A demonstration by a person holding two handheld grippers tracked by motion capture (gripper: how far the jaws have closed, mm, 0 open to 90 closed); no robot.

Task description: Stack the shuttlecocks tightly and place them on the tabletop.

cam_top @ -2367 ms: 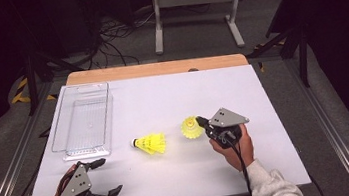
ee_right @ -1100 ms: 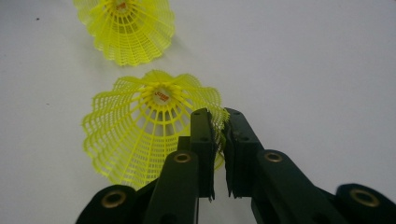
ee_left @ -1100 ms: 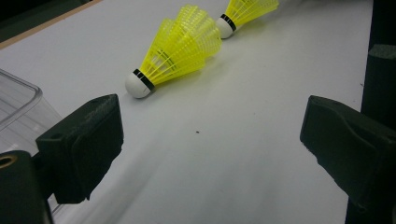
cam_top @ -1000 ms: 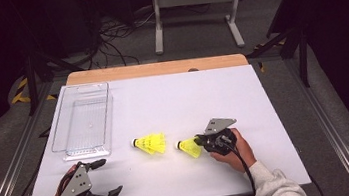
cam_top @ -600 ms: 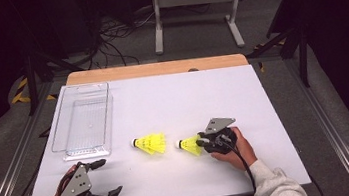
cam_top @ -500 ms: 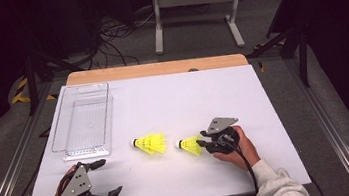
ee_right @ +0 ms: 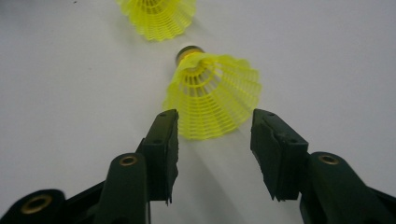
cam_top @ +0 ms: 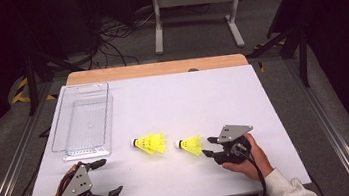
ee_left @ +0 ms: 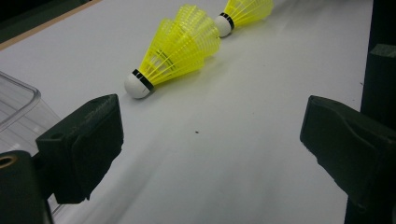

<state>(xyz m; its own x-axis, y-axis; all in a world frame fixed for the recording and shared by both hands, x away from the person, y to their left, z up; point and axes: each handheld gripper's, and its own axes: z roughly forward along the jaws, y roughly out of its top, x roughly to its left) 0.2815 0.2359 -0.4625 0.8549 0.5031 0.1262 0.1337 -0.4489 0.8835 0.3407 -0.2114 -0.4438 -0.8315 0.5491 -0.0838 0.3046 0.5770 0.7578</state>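
High view: two yellow plastic-skirted shuttlecocks lie on their sides on the white tabletop (cam_top: 273,101), nearer its front edge than its back. The left shuttlecock (cam_top: 150,143) lies mid-board; the right shuttlecock (cam_top: 190,145) is just beside the right gripper (cam_top: 207,147), whose jaws have just been opening and now stand spread, clear of the skirt. The left gripper (cam_top: 106,178) rests near the front left corner, jaws wide apart and empty. A clear plastic rectangular tray (cam_top: 84,118) sits along the left edge. The person's arms are cut off at the bottom; no writing is readable

Left gripper view: spread jaws frame bare board; the left shuttlecock (ee_left: 175,51) lies ahead, the right shuttlecock (ee_left: 245,11) is cut off by the top edge, and the tray (ee_left: 16,109) corner is partly hidden by a jaw

Right gripper view: the right shuttlecock (ee_right: 212,95) lies just ahead of the parted jaws, its cork mostly hidden by the skirt; the left shuttlecock (ee_right: 156,16) is cropped at top
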